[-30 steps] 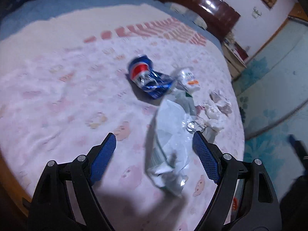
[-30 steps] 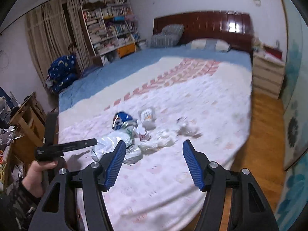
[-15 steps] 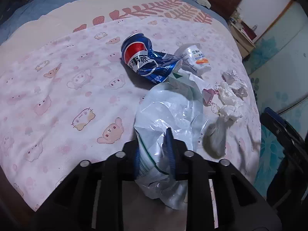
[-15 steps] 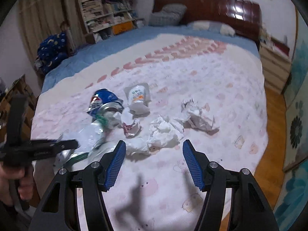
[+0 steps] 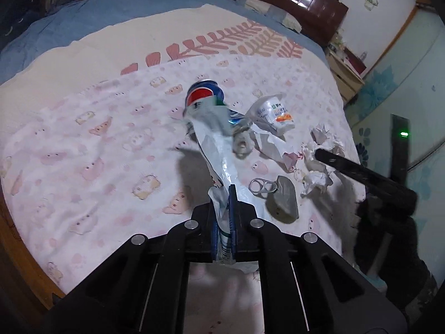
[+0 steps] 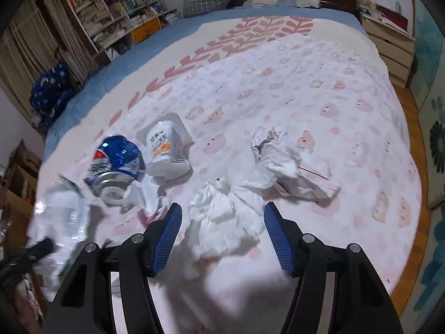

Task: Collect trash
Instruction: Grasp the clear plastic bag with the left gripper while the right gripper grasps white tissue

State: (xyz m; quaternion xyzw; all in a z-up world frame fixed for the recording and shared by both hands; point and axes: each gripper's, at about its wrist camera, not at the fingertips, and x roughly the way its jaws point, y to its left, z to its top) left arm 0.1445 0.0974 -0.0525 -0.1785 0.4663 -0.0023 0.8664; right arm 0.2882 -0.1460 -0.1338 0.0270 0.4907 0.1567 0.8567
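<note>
Trash lies on the pink patterned bedspread (image 5: 83, 144). My left gripper (image 5: 225, 220) is shut on a white plastic bag (image 5: 219, 144) and lifts it off the bed. Behind the bag is a crushed blue Pepsi can (image 5: 203, 94), also in the right wrist view (image 6: 114, 164). A white yogurt cup (image 6: 164, 150) lies beside it. My right gripper (image 6: 222, 233) is open, its fingers either side of a crumpled white tissue (image 6: 222, 211). More crumpled paper (image 6: 281, 161) lies beyond. The lifted bag (image 6: 58, 217) is blurred at the left.
A can pull-tab (image 5: 261, 186) and a grey scrap (image 5: 283, 203) lie on the bedspread near the bed's edge. Bookshelves (image 6: 111, 8) stand left of the bed, a nightstand (image 6: 389, 44) to the right, a wooden headboard (image 5: 306, 2) behind.
My left gripper closed on the plastic bag and has lifted it, stretching it upward. My right gripper moved down and forward until its open fingers straddle the white tissue.
</note>
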